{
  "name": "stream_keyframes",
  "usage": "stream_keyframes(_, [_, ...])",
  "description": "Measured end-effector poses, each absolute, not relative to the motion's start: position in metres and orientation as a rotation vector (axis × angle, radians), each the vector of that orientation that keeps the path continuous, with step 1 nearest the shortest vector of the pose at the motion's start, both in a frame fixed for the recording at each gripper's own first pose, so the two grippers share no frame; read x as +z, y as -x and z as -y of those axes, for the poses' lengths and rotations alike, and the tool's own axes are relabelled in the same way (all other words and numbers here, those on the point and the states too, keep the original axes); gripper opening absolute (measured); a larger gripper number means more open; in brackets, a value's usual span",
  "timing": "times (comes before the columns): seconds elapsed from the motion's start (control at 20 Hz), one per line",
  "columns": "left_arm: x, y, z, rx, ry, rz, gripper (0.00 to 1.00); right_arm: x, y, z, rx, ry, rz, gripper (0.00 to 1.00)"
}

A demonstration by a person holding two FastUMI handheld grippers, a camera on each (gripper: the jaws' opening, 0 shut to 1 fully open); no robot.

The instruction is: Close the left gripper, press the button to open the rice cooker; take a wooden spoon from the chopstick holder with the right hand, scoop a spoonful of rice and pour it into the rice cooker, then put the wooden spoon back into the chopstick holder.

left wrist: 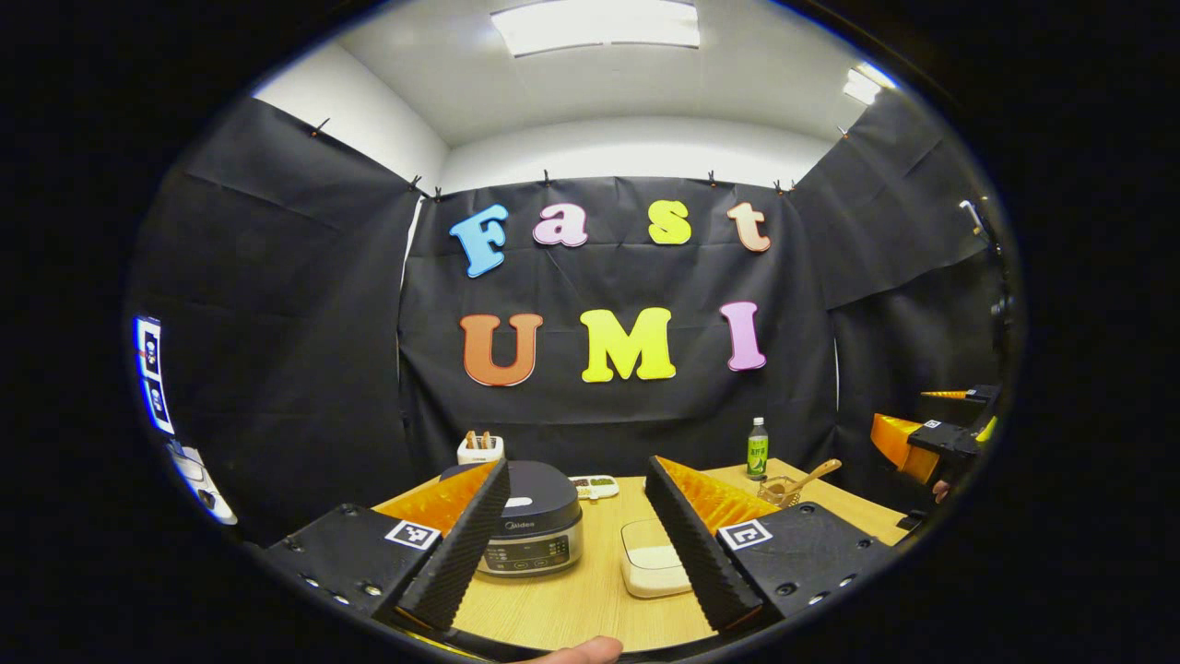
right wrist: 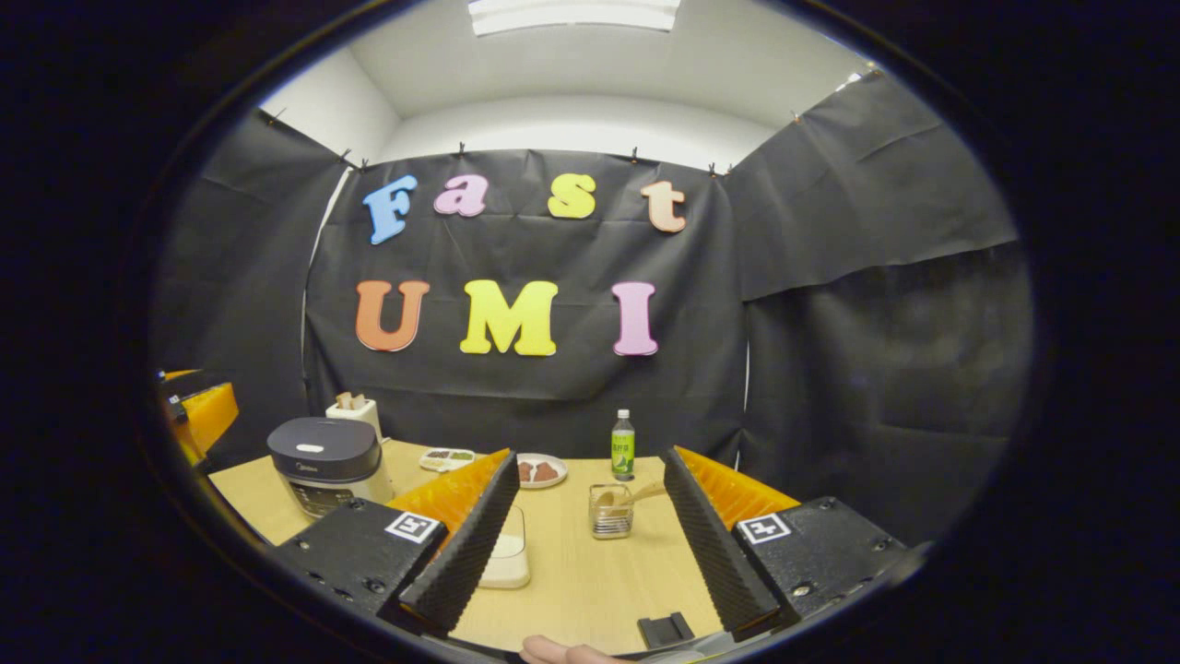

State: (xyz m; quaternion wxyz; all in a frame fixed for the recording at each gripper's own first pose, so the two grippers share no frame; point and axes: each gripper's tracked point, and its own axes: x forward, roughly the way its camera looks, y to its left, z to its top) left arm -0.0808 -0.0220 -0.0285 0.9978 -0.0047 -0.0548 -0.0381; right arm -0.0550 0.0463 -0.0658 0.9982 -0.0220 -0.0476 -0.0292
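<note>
The dark rice cooker [left wrist: 530, 521] stands on the wooden table [left wrist: 572, 599] with its lid down, just ahead of my left gripper [left wrist: 576, 468], which is open and hovers apart from it. A white lidded rice box [left wrist: 650, 558] lies to its right. The wooden spoon [left wrist: 816, 475] leans in the wire chopstick holder [left wrist: 782, 491] at the right. In the right gripper view, my right gripper [right wrist: 590, 456] is open and empty, with the chopstick holder [right wrist: 611, 510] and spoon [right wrist: 636, 495] straight ahead between its fingers. The rice cooker [right wrist: 324, 461] sits far left, and the rice box [right wrist: 505, 553] is half hidden behind a finger.
A green bottle [right wrist: 623, 445], a plate of food [right wrist: 541, 470] and a small dish [right wrist: 447, 457] stand along the table's back edge. A white holder [left wrist: 480, 449] sits behind the cooker. A small black block [right wrist: 666, 630] lies near the front edge.
</note>
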Motion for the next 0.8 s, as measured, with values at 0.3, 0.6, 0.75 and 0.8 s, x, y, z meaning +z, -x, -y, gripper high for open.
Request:
stream_keyframes(0.3, [-0.037,0.077,0.012,-0.040,0.044,0.054,0.96,-0.060,0.060,-0.045,-0.064,0.053,0.107,1.00])
stream_keyframes(0.6, [-0.044,0.073,0.012,-0.044,0.057,0.019,0.95,-0.062,0.059,-0.044,-0.066,0.054,0.092,1.00])
stream_keyframes(0.75, [-0.046,0.071,0.012,-0.046,0.059,0.008,0.96,-0.062,0.060,-0.045,-0.060,0.054,0.098,1.00])
stream_keyframes(0.8, [-0.046,0.069,0.014,-0.048,0.056,0.009,0.96,-0.062,0.061,-0.046,-0.056,0.052,0.099,1.00])
